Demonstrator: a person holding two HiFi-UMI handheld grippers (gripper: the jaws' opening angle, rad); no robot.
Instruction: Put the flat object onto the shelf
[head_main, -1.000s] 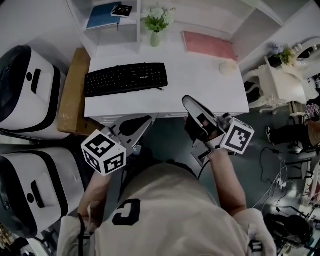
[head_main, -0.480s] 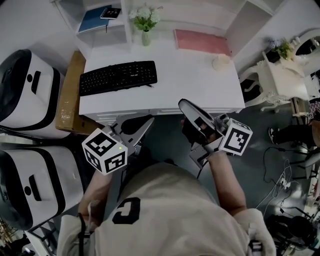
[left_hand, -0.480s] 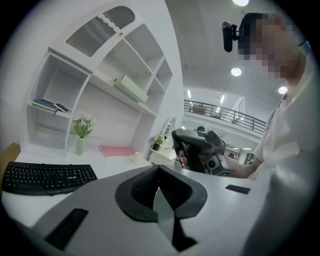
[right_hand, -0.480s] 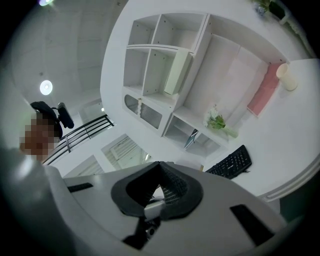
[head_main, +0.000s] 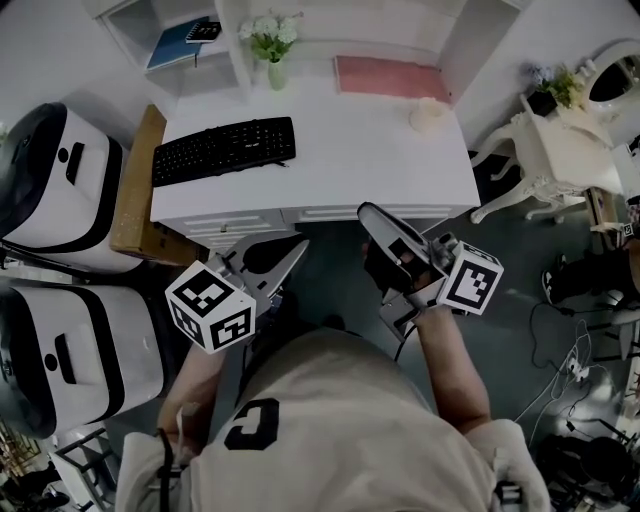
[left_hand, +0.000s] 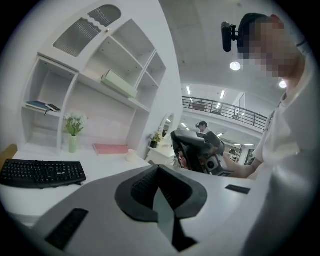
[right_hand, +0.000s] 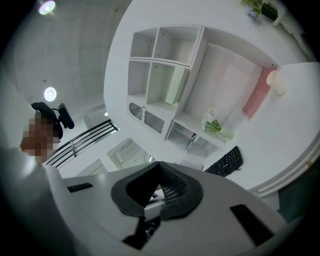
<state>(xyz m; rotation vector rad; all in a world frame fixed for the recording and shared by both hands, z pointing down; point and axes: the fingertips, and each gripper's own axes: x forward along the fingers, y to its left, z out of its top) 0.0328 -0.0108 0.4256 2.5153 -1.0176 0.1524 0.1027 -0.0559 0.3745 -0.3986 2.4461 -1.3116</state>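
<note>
Clearly, both grippers hang close to the person's body, short of the desk (head_main: 350, 150), so I judge they are only carried. The left gripper (head_main: 293, 250) and the right gripper (head_main: 373, 214) have clenched jaws with nothing between. A pink flat object (head_main: 385, 75) lies on the desk at far right, below the shelf (left_hand: 100, 82), and a pale green slab (left_hand: 119, 83) lies on an upper board, so which one the task means I cannot say. The keyboard (head_main: 224, 150) print is too small to read; the shirt (head_main: 250, 422) shows a letter like C

A pale short-sleeved shirt (head_main: 330, 420) is worn. Black-and-white marker cubes (head_main: 208, 305) are fitted on the grey left claw (head_main: 297, 244) and right claw (head_main: 368, 212).
</note>
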